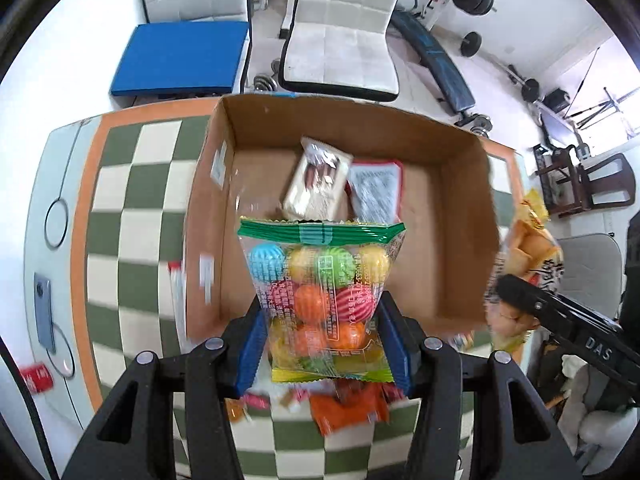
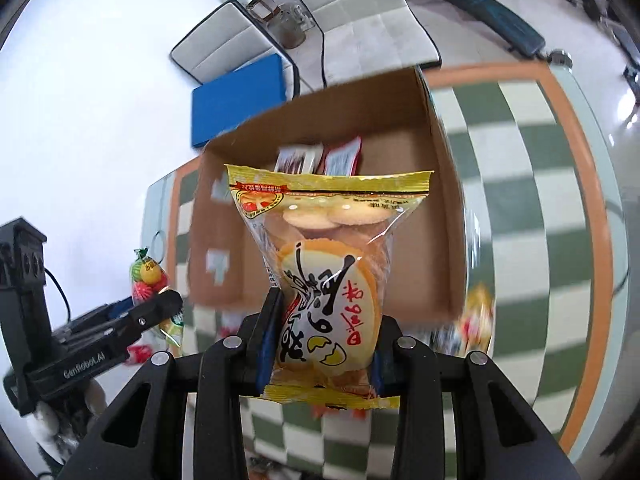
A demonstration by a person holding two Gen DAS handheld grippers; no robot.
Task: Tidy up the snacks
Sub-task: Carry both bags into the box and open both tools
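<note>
My left gripper [image 1: 320, 332] pinches a clear bag of striped candy balls [image 1: 320, 292], blue pads tight on both sides, held above the near edge of the cardboard box [image 1: 452, 200]. My right gripper [image 2: 326, 340] is clamped on a yellow-edged biscuit packet [image 2: 326, 280], also raised before the box. Below, loose orange wrappers [image 1: 348, 408] lie blurred on the green-checked tablecloth [image 1: 132, 184]. Inside the box, a beige packet [image 1: 318, 184] leans beside a red-rimmed packet [image 1: 376, 188] near the far wall. Beyond the table: white chair [image 1: 340, 52], blue cushion [image 1: 180, 56].
</note>
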